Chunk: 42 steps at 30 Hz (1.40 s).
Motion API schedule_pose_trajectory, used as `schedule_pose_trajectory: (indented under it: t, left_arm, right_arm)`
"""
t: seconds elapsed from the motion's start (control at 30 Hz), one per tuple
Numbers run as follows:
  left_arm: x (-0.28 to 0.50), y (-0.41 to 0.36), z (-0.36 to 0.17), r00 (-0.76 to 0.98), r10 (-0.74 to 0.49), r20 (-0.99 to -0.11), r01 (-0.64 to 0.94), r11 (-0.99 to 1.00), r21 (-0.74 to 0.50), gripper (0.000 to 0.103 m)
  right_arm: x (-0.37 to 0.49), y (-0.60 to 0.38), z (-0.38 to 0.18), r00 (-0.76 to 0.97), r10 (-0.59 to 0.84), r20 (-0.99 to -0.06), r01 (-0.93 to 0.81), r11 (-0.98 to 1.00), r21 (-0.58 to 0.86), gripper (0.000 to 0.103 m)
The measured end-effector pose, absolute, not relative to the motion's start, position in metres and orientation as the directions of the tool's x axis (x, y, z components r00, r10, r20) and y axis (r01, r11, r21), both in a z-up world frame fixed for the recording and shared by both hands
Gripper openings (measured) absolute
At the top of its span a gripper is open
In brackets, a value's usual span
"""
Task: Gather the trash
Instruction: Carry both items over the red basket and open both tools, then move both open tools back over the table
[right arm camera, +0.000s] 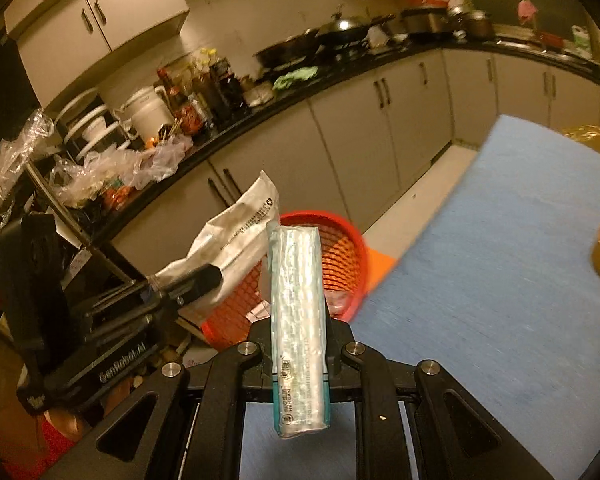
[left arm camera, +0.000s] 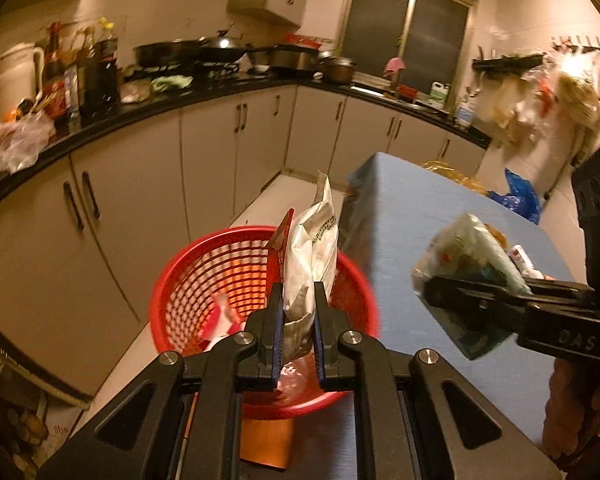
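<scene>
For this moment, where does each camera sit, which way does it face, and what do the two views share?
Left wrist: on the left gripper, looking along its fingers down at the red basket; the right gripper and a hand show.
Right wrist: on the right gripper, facing the basket and the blue table; the left gripper shows.
Shared: basket, table, the silver wrapper, the pale packet.

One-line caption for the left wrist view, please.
Left gripper jaws clamp a silver wrapper above the red basket.

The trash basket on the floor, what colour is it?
Red, with a lattice wall; the basket shows best in the left wrist view.
</scene>
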<state>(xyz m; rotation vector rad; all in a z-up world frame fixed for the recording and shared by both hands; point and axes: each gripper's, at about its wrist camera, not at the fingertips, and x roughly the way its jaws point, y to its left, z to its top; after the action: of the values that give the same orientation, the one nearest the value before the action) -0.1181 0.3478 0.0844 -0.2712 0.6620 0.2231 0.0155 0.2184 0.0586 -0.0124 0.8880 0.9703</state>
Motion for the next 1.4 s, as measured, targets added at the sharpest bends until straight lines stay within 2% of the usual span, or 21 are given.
schedule_pose_trajectory:
  t: [0.17, 0.2, 0.23, 0.27, 0.33, 0.37, 0.5, 0.7, 1.0, 1.23, 1.4]
  left_arm:
    - [-0.112, 0.367, 0.073, 0.748, 0.131, -0.651, -0.328, 0.925, -0.191, 0.012]
    - [-0.111, 0.369, 0.072, 0.745, 0.136, -0.653, -0.339, 0.92, -0.195, 0.016]
    - [-0.11, 0.371, 0.071, 0.742, 0.141, -0.655, -0.349, 0.916, -0.198, 0.028]
    - [-0.11, 0.373, 0.071, 0.741, 0.148, -0.655, -0.359, 0.912, -0.199, 0.045]
    - [-0.113, 0.373, 0.074, 0.75, 0.165, -0.64, -0.369, 0.908, -0.198, 0.059]
    - [-0.115, 0.372, 0.076, 0.757, 0.171, -0.63, -0.367, 0.91, -0.194, 0.062]
    - [-0.12, 0.365, 0.082, 0.763, 0.173, -0.623, -0.363, 0.912, -0.192, 0.062]
    - [-0.128, 0.329, 0.097, 0.789, 0.173, -0.589, -0.326, 0.931, -0.164, 0.063]
    - [-0.12, 0.224, 0.116, 0.834, 0.062, -0.549, -0.14, 0.985, -0.101, 0.068]
    - [-0.105, 0.136, 0.108, 0.81, -0.041, -0.585, 0.025, 0.999, -0.035, 0.069]
    - [-0.099, 0.088, 0.102, 0.782, -0.103, -0.615, 0.128, 0.992, -0.003, 0.07]
  right_arm:
    - [0.04, 0.259, 0.042, 0.225, 0.693, -0.685, -0.708, 0.599, 0.373, 0.016]
    - [0.043, 0.263, 0.041, 0.213, 0.696, -0.686, -0.707, 0.594, 0.383, 0.017]
    - [0.045, 0.268, 0.039, 0.211, 0.691, -0.692, -0.707, 0.597, 0.38, 0.024]
    - [0.046, 0.27, 0.039, 0.228, 0.679, -0.698, -0.703, 0.611, 0.364, 0.03]
    - [0.044, 0.265, 0.042, 0.25, 0.684, -0.685, -0.697, 0.619, 0.362, 0.03]
    - [0.043, 0.262, 0.044, 0.242, 0.695, -0.677, -0.698, 0.609, 0.376, 0.031]
    - [0.037, 0.235, 0.053, 0.265, 0.708, -0.654, -0.686, 0.615, 0.388, 0.031]
    - [0.021, 0.164, 0.06, 0.331, 0.705, -0.628, -0.641, 0.656, 0.398, 0.037]
    - [-0.006, 0.054, 0.069, 0.462, 0.665, -0.587, -0.555, 0.733, 0.393, 0.04]
    - [-0.014, -0.036, 0.065, 0.54, 0.623, -0.565, -0.446, 0.782, 0.436, 0.043]
    - [0.016, -0.099, 0.07, 0.593, 0.544, -0.593, -0.34, 0.838, 0.428, 0.044]
